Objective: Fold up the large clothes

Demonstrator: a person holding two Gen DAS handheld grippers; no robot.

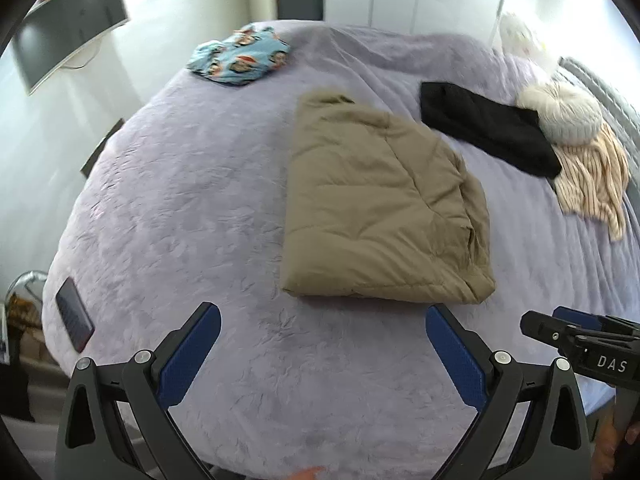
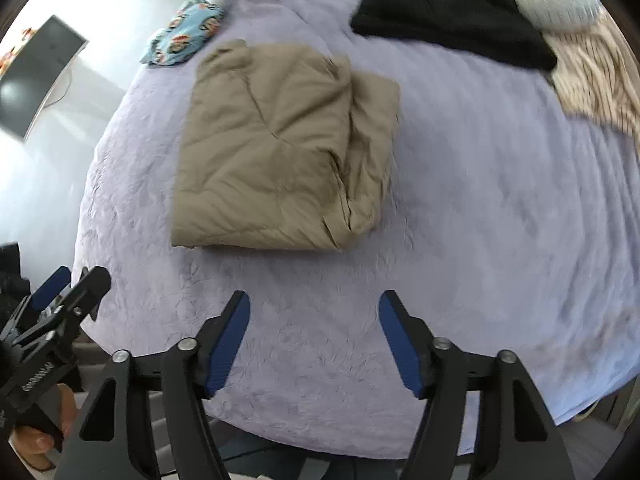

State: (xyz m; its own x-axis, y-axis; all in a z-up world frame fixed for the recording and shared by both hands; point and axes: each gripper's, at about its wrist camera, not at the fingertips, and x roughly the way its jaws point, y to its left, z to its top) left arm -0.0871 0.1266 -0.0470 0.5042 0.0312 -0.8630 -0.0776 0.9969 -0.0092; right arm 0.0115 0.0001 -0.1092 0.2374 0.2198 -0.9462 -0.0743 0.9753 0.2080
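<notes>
A tan padded jacket [image 1: 380,208] lies folded into a rectangle on the lilac bedspread [image 1: 200,200]; it also shows in the right wrist view [image 2: 280,148]. My left gripper [image 1: 322,320] is open and empty, held above the bed's near edge, short of the jacket. My right gripper [image 2: 314,304] is open and empty, also near the front edge and apart from the jacket. Each gripper shows at the side of the other's view: the right one [image 1: 560,328] and the left one [image 2: 76,280].
A black garment [image 1: 488,128], a striped cream garment [image 1: 592,176] and a fluffy white hat [image 1: 568,112] lie at the far right. A blue patterned garment [image 1: 240,56] lies at the far left. A dark phone [image 1: 74,314] lies near the left edge. A monitor [image 1: 68,28] stands left.
</notes>
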